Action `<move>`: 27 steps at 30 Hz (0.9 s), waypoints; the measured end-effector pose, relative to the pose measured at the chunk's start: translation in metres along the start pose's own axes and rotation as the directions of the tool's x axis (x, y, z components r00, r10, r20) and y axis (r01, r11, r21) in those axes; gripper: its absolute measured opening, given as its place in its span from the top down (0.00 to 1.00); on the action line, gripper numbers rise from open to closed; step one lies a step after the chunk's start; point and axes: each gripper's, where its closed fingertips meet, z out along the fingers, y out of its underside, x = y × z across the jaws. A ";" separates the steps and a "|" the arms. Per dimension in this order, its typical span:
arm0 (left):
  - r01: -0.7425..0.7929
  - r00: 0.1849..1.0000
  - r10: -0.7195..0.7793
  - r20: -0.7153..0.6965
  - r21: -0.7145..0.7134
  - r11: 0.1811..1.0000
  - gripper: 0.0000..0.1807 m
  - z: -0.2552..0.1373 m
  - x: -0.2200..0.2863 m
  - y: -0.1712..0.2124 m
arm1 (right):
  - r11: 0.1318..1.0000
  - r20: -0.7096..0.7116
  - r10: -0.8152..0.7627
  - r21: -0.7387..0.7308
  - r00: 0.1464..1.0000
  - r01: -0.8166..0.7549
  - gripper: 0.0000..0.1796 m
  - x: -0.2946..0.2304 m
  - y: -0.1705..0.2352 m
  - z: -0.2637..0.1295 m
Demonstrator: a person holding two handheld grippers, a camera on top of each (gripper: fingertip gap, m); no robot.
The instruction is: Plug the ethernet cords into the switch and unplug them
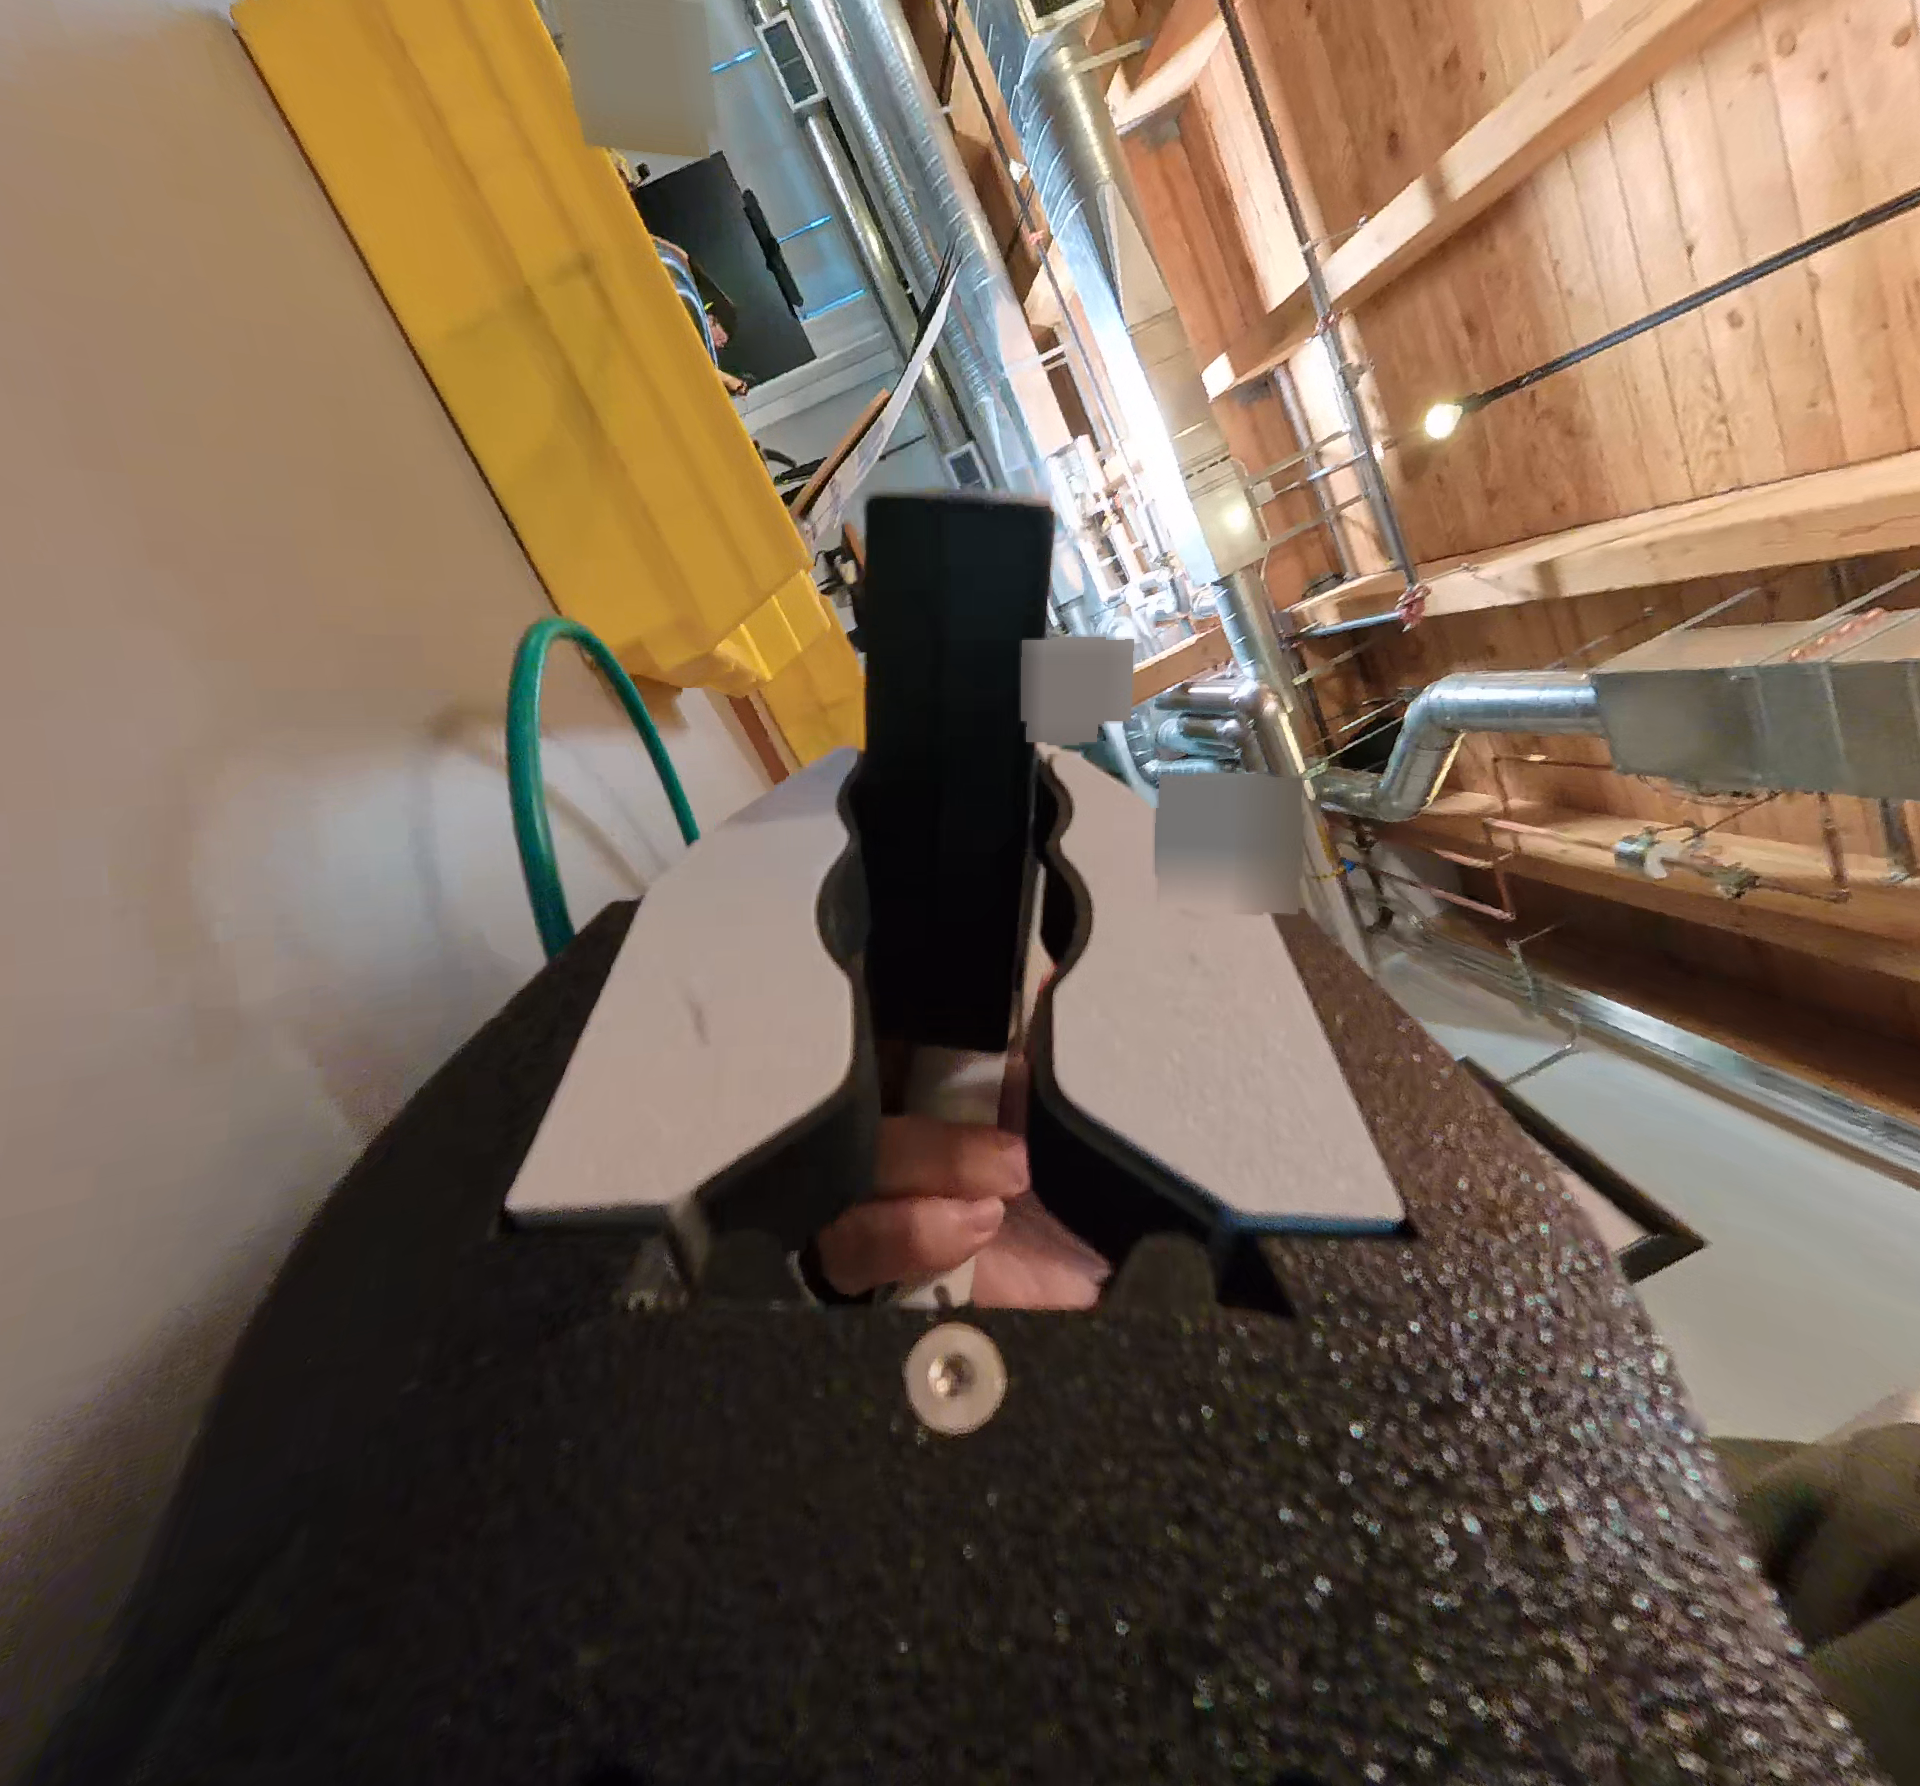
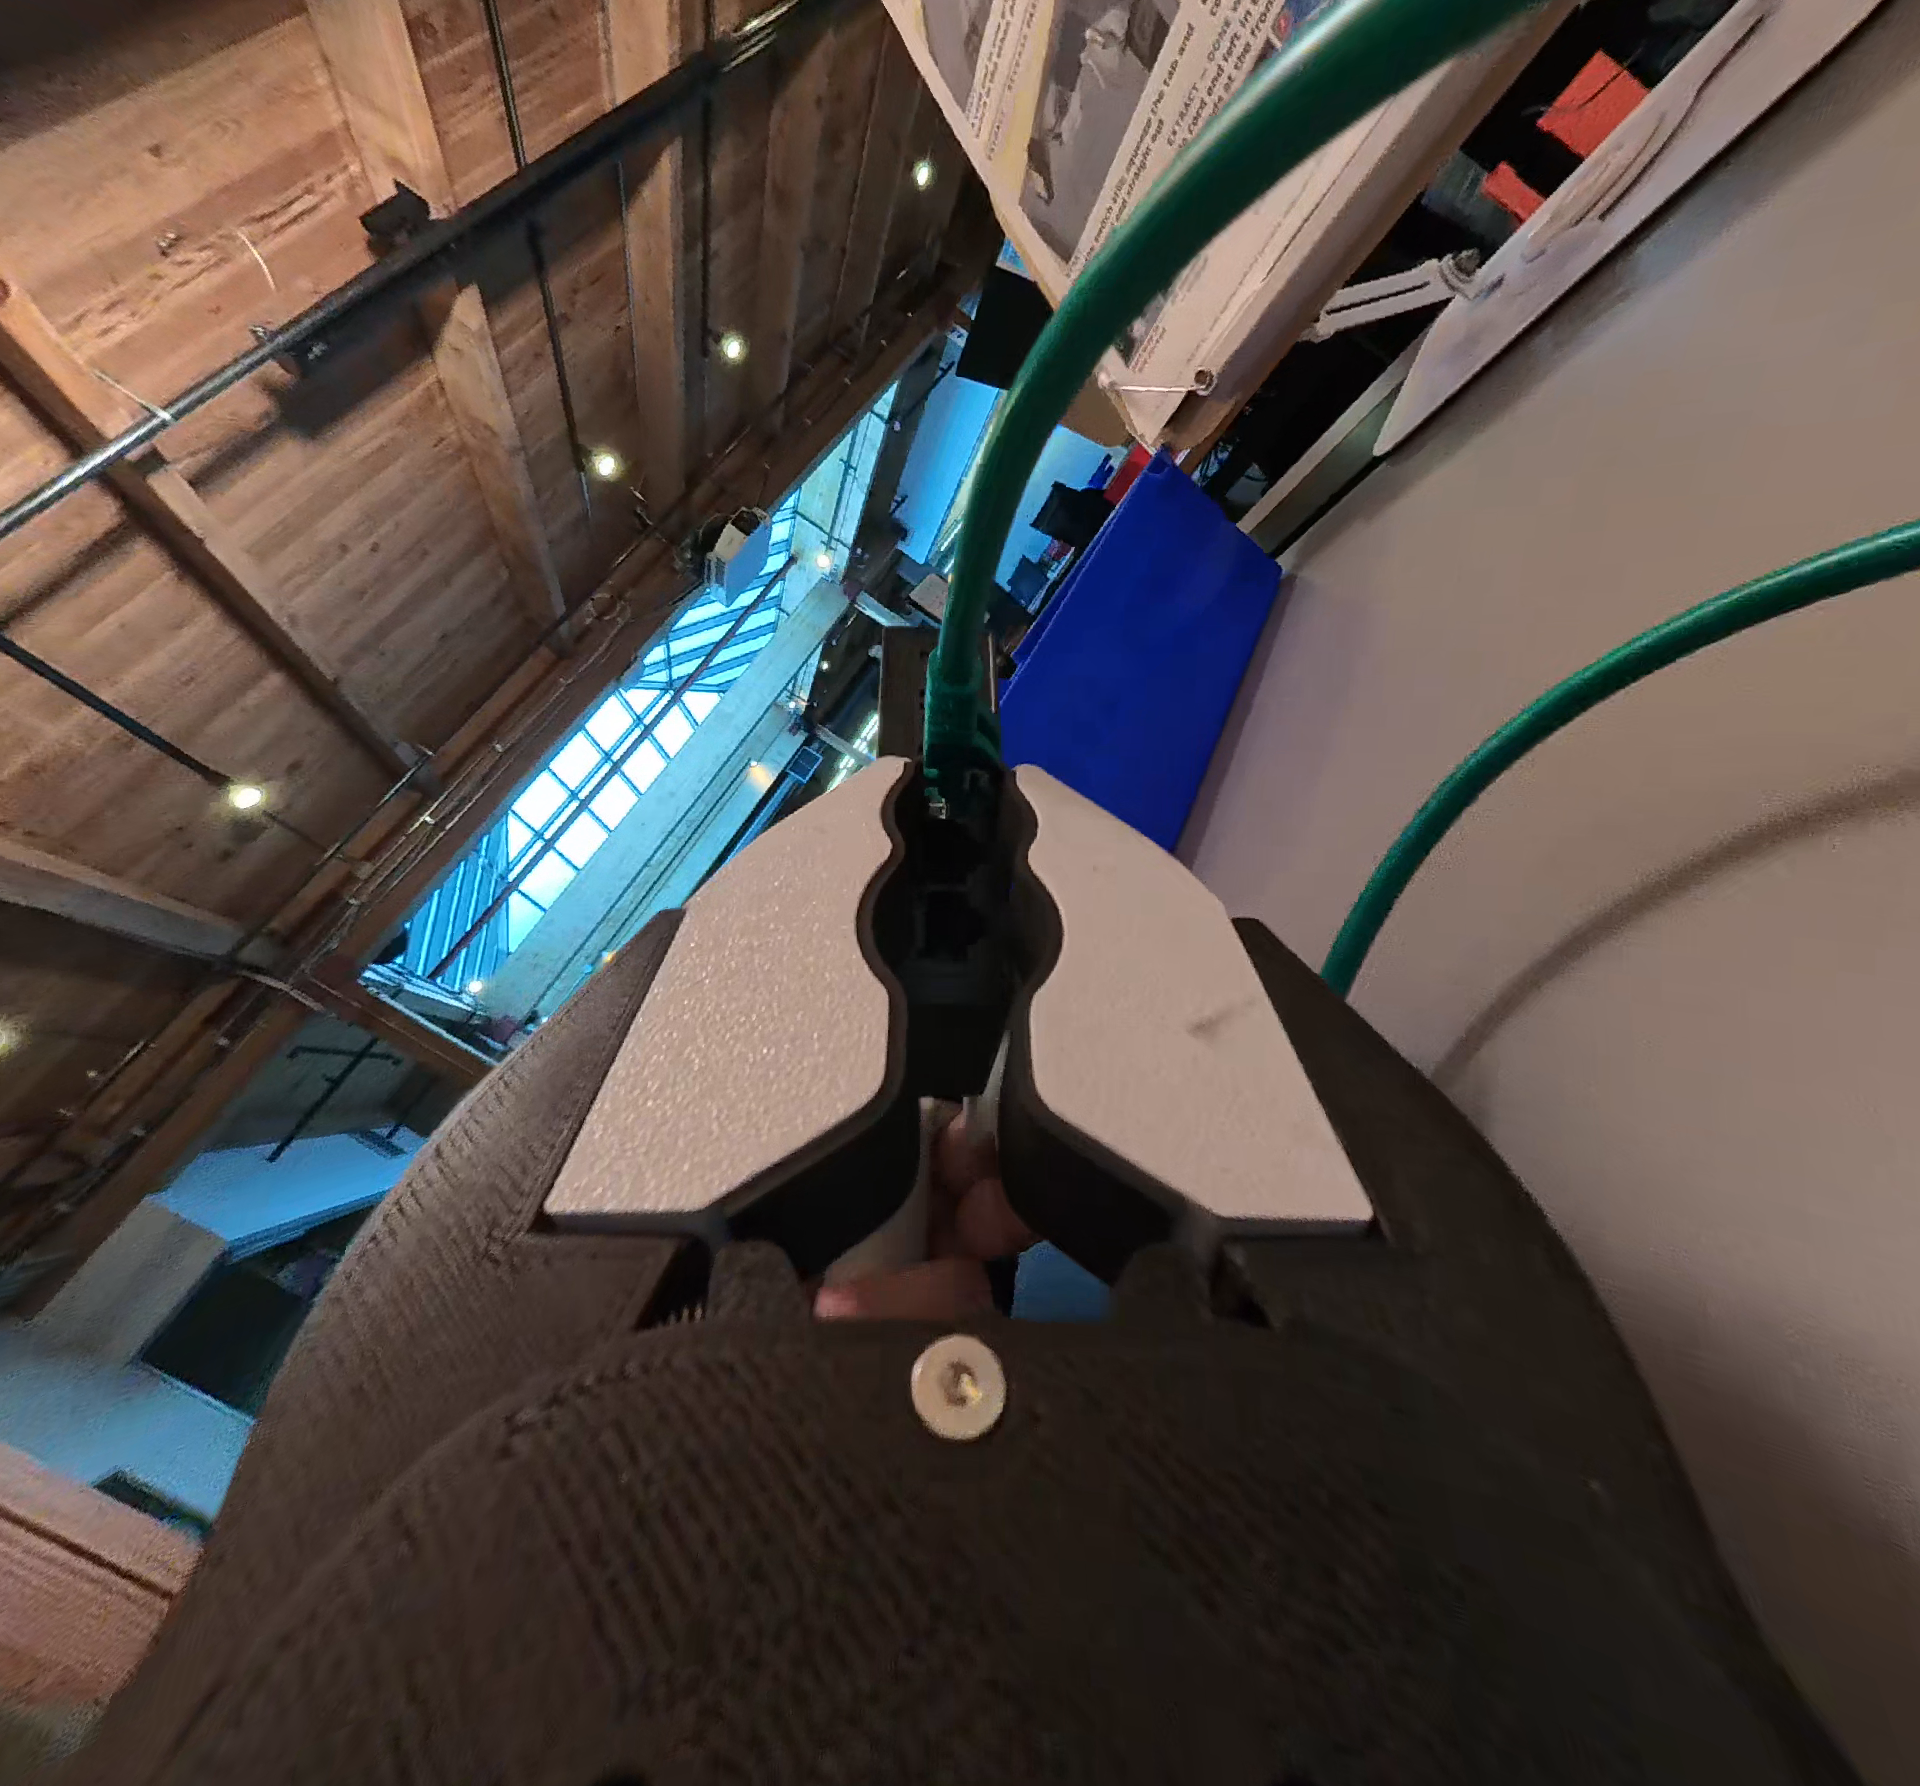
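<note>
So that the box stays put, my left hand-held gripper (image 1: 951,801) squeezes the black switch (image 1: 951,697), lifted off the worktop (image 1: 208,593); my right hand-held gripper (image 2: 961,801) also pinches it, just below the plugged-in green cord (image 2: 997,510).

1. Left wrist view: mounted close behind the left gripper (image 1: 951,801), rolled sideways and tilted up; tabletop (image 1: 208,593) at left, wooden ceiling (image 1: 1558,230) at right.
2. Right wrist view: close behind the right gripper (image 2: 961,791), tilted up; ceiling left, tabletop right.
3. Shared: black switch (image 1: 951,749), green cord (image 1: 530,749), tabletop, ceiling.
</note>
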 end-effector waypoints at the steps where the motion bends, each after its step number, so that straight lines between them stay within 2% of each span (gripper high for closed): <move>1: 0.018 1.000 -0.018 -0.010 0.009 1.000 0.83 -0.002 0.001 -0.003 | 1.000 0.000 0.004 -0.005 1.000 -0.004 0.92 0.000 0.001 0.000; 7: 0.032 0.999 -0.030 0.033 -0.045 0.999 0.85 -0.005 -0.004 -0.002 | 0.998 -0.012 0.069 0.011 0.998 -0.069 0.93 0.005 0.004 0.000; 12: 0.176 0.983 -0.173 0.059 -0.040 0.984 0.85 -0.009 -0.013 -0.001 | 0.996 -0.111 0.084 0.032 0.990 -0.081 0.92 0.014 0.009 0.001; 16: 0.221 0.974 -0.216 0.070 -0.081 0.972 0.85 -0.010 -0.015 0.002 | 0.982 -0.134 0.177 0.083 0.975 -0.167 0.92 0.017 0.010 -0.001; 27: 0.184 0.979 -0.171 0.113 -0.117 0.976 0.85 -0.007 -0.016 0.011 | 0.926 -0.121 0.364 0.156 0.923 -0.345 0.91 0.019 0.011 -0.013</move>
